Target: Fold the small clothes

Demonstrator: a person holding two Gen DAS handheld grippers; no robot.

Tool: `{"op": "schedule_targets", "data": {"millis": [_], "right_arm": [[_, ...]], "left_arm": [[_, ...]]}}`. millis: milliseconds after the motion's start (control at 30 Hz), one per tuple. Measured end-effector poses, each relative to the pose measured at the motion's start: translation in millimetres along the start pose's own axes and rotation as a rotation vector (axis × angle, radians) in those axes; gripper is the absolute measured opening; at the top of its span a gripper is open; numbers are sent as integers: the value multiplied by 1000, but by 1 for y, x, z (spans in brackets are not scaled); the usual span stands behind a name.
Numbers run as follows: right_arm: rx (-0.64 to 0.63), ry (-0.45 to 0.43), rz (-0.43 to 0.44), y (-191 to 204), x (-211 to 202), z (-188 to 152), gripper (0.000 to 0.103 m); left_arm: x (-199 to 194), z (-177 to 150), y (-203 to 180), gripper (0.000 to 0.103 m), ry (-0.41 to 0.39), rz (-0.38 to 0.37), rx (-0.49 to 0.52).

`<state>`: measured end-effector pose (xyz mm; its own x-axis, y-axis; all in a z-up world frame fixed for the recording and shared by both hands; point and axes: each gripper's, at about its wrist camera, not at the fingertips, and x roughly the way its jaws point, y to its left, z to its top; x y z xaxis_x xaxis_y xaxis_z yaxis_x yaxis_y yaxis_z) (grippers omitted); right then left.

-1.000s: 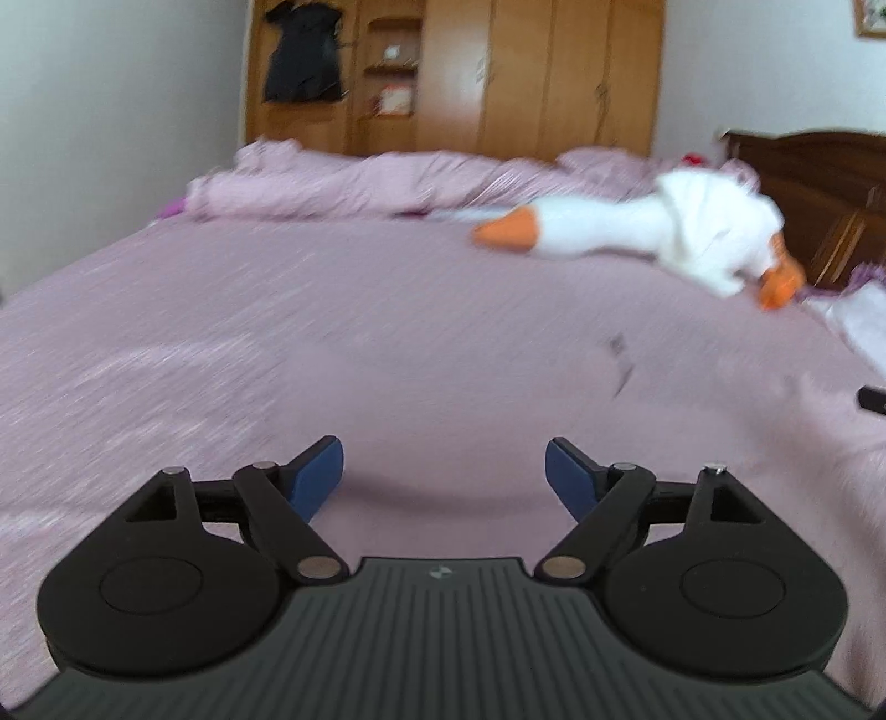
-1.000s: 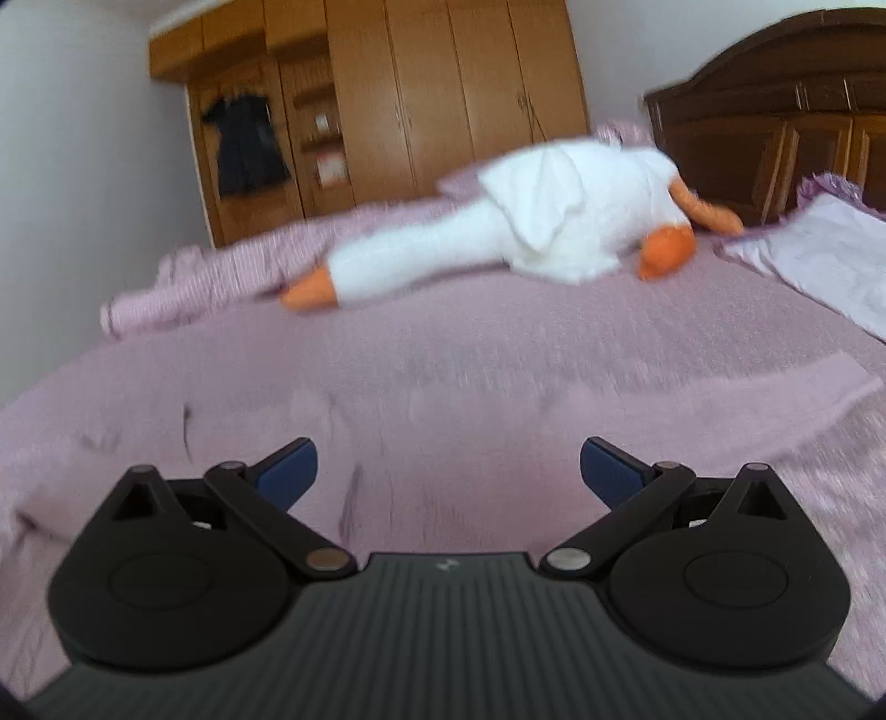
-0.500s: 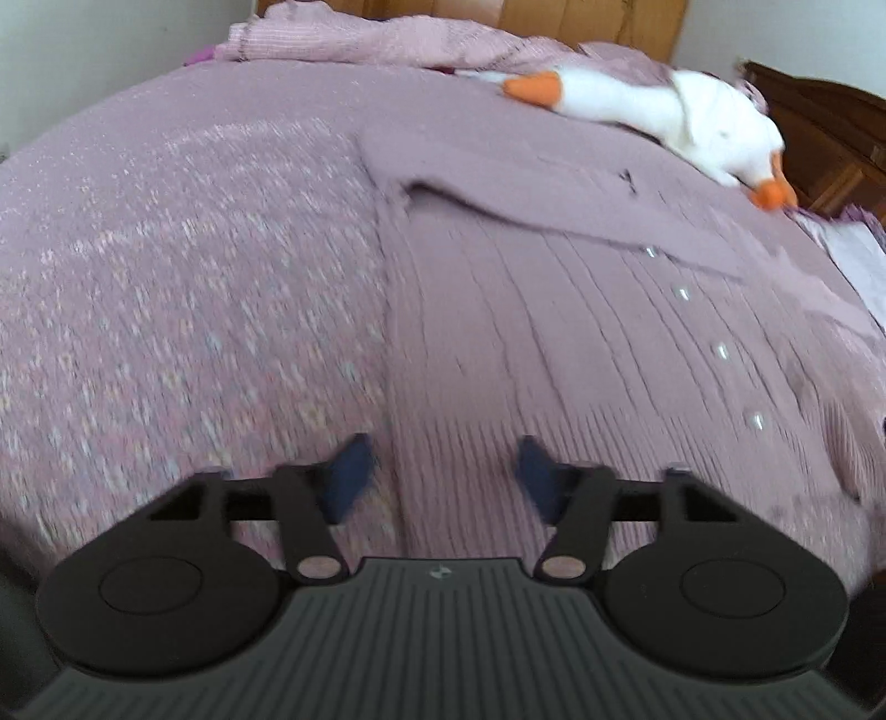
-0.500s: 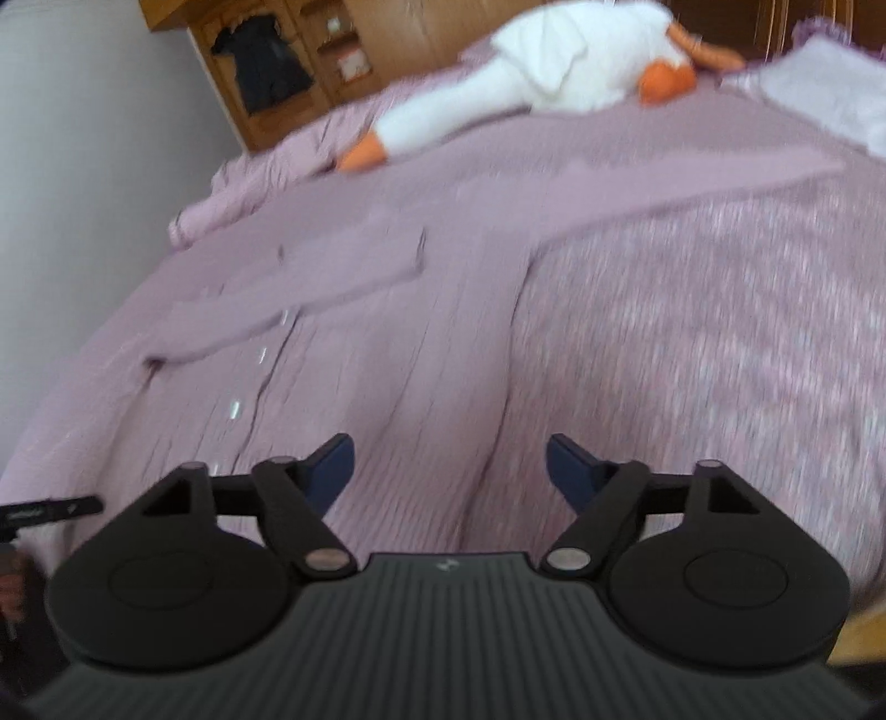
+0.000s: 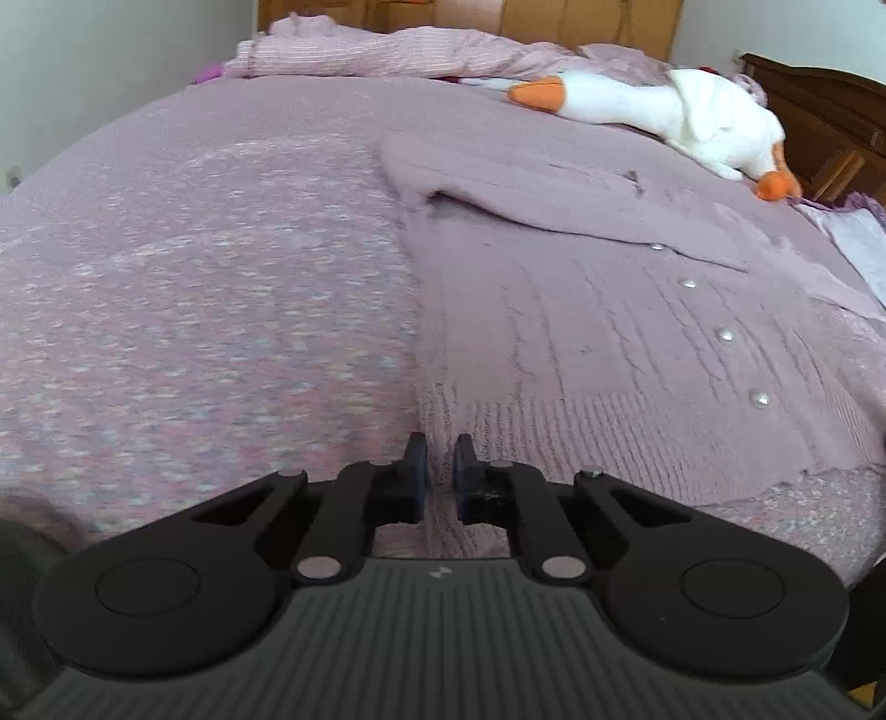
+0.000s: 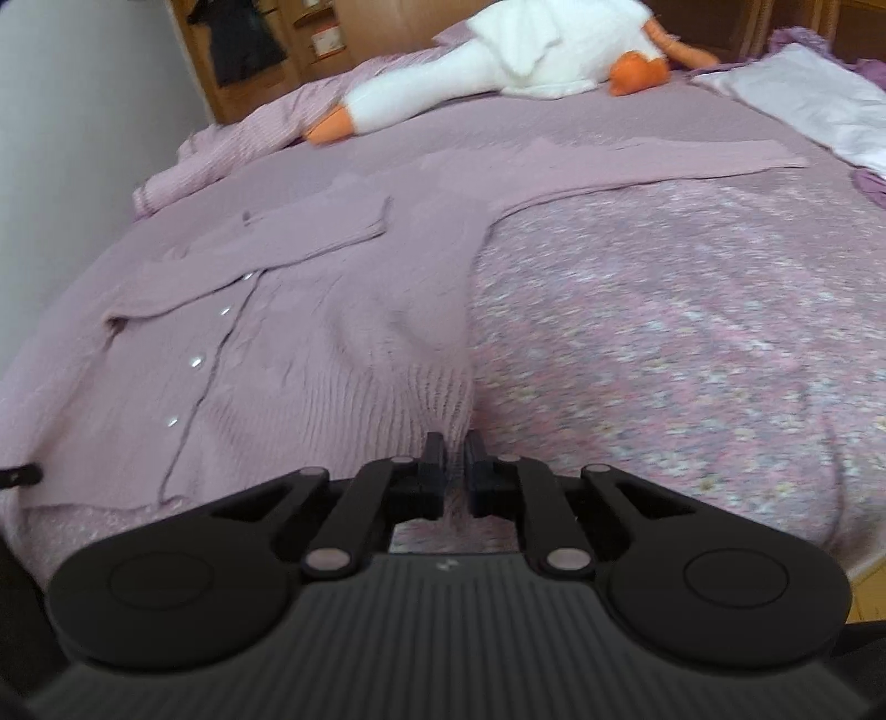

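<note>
A mauve knitted cardigan (image 5: 598,332) with pearl buttons lies flat, front up, on the pink bedspread; one sleeve is folded across its chest, the other sleeve (image 6: 637,166) stretches out to the right. My left gripper (image 5: 439,457) is shut on the cardigan's ribbed hem at its left bottom corner. In the right wrist view the cardigan (image 6: 310,332) fills the left half, and my right gripper (image 6: 454,451) is shut on the hem at the right bottom corner, where the knit bunches up slightly.
A white plush goose (image 5: 664,111) with orange beak and feet lies at the far side of the bed (image 5: 194,277). A pale folded cloth (image 6: 803,105) rests at the right. A crumpled pink blanket (image 5: 387,52), wardrobe and dark headboard (image 5: 830,122) stand beyond.
Both grippers tilted down from the far bed to the cardigan's hem, came in close, and went from wide open to shut on the bottom corners.
</note>
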<state>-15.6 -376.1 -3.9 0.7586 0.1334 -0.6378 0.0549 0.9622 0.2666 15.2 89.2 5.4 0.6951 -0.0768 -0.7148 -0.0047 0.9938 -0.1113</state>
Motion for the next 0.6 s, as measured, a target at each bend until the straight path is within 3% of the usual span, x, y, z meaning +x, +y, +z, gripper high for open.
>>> {"op": "schedule_targets", "data": {"millis": [300,467,600], "right_arm": [[-21,25,-9,-5,0,-4,13],[-18,23,-16,-17,-8,-8,13],[58,7,-37,-31,-8,-4,13]], "left_arm": [[-4,-6,-4,13,28,-24,-5],[-24,5,-4,31,-35,-11,-50],[-38,19,-17,58,-124,-3,-19]]}}
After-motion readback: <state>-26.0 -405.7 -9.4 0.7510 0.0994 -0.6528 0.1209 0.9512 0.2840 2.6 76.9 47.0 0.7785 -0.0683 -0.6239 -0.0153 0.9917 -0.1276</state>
